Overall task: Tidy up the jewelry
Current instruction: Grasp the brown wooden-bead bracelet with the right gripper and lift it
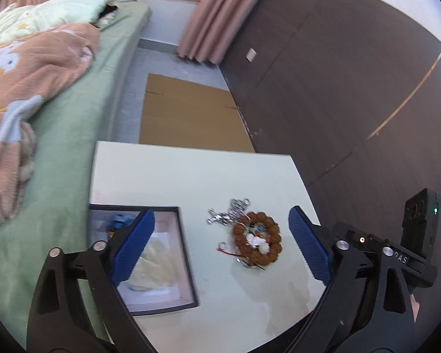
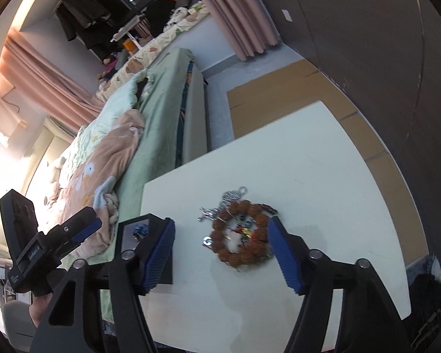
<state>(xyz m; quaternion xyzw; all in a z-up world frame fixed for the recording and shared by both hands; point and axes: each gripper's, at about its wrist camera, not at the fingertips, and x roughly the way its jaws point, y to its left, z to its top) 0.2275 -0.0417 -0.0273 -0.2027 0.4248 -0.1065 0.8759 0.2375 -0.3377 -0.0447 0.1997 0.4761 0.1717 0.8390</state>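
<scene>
A brown bead bracelet [image 1: 257, 238] lies on the white table [image 1: 191, 170] with small charms inside its ring. A silver chain with a cross [image 1: 227, 213] lies just behind it, and a small silver ring [image 1: 222, 246] to its left. An open dark-rimmed box [image 1: 150, 259] with a blue item and pale cloth inside sits at the table's left. My left gripper [image 1: 220, 247] is open above the table, its fingers either side of the jewelry. My right gripper [image 2: 220, 253] is open around the bracelet [image 2: 241, 235], chain [image 2: 220, 206] and ring [image 2: 207, 240], above them. The box [image 2: 138, 229] is mostly hidden behind my left finger.
A bed with green sheet and pink blanket [image 1: 44, 103] runs along the table's left side. Cardboard [image 1: 188, 111] lies on the floor beyond the table. A dark wall [image 1: 338, 88] stands on the right, with pink curtains [image 1: 220, 14] at the back.
</scene>
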